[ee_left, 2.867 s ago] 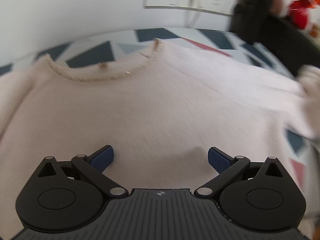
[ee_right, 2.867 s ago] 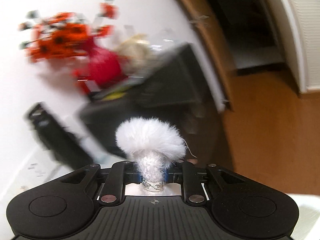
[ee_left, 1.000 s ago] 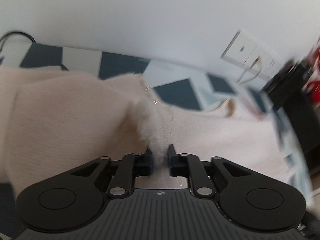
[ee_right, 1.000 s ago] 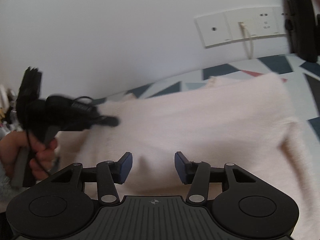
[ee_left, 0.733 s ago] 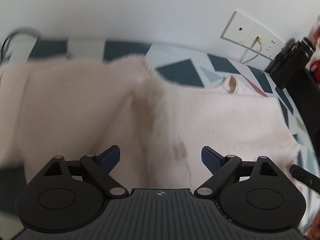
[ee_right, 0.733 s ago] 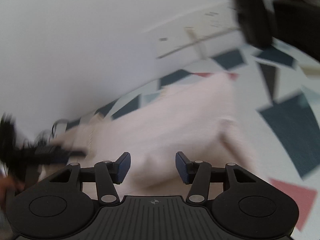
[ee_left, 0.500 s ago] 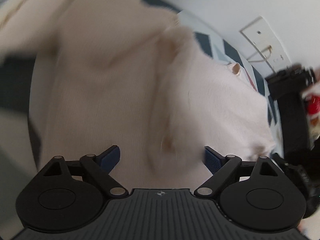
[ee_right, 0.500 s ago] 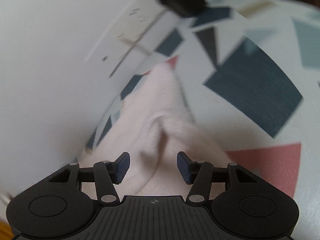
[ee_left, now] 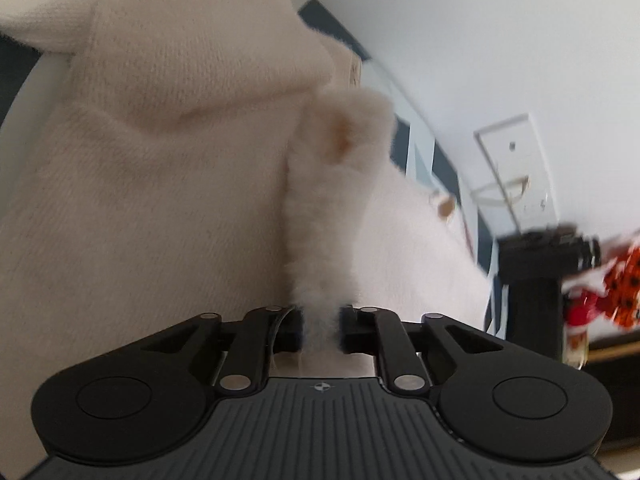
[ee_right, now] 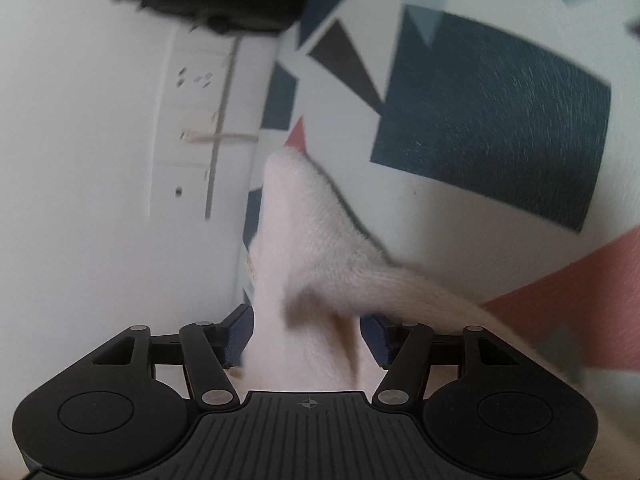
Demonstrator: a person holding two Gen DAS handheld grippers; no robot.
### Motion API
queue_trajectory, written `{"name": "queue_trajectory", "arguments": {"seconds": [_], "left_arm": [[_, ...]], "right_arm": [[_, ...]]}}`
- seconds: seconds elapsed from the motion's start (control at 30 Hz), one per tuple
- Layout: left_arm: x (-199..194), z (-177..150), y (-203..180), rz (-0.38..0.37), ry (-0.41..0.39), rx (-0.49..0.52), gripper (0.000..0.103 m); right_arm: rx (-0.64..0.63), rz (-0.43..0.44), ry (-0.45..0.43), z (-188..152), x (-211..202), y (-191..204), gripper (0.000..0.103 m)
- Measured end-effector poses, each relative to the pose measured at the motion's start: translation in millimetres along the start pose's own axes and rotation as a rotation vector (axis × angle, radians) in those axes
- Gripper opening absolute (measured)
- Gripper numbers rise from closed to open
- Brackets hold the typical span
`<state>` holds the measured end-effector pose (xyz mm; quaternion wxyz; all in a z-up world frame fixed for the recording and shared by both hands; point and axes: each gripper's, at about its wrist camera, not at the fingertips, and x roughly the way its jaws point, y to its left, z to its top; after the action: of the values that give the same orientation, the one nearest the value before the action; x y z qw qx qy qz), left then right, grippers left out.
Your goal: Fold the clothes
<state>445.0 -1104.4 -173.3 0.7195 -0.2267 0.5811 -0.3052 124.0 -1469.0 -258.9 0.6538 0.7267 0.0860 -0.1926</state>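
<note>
A cream fuzzy knit sweater (ee_left: pixel 160 168) lies on a table with a geometric patterned cloth. In the left wrist view my left gripper (ee_left: pixel 320 326) is shut on a pinched ridge of the sweater's edge, which runs up between the jaws to a fluffy fold. In the right wrist view the sweater (ee_right: pixel 304 248) shows as a folded corner that lies between the jaws of my right gripper (ee_right: pixel 306 334). The right jaws are apart with the fabric between them.
The tablecloth (ee_right: pixel 492 128) has dark blue, white and pink shapes. A white wall with a socket plate (ee_left: pixel 516 160) and cable stands behind the table. A black object (ee_left: pixel 536 276) and an orange and red decoration (ee_left: pixel 620 280) stand at the right.
My left gripper, open half a second ago, has shut on a ridge of the sweater. My right gripper has stayed open and moved closer over the sweater's corner.
</note>
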Motion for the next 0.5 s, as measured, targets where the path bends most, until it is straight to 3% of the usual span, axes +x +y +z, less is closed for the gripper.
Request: {"name": "queue_trajectory", "arguments": {"seconds": [0.1,0.13,0.17,0.3,0.43,0.5], "left_arm": [[-14,8,-8,0.052,-0.086,0.074,0.010],[-16,11,-9,0.065,-0.097,0.087,0.010],[-19,14,-9,0.079,-0.108,0.100,0.010],[-9,9,-4,0.130,-0.071,0.150,0.010],[-3,1,6,0.137,-0.070,0.128,0.010],[-4,1,7,0.141,-0.064,0.135,0.017]], "right_arm": [[0.083,-0.006,-0.019,5,3,-1,0.047],[0.091,-0.024,-0.045,7,1,0,0.027],[0.084,-0.052,-0.081,10,-3,0,0.016],[0.140,-0.080,-0.110,17,-5,-22,0.011],[0.063,-0.084,-0.124,12,-4,-19,0.011],[0.045,-0.096,-0.106,10,-8,-14,0.012]]}}
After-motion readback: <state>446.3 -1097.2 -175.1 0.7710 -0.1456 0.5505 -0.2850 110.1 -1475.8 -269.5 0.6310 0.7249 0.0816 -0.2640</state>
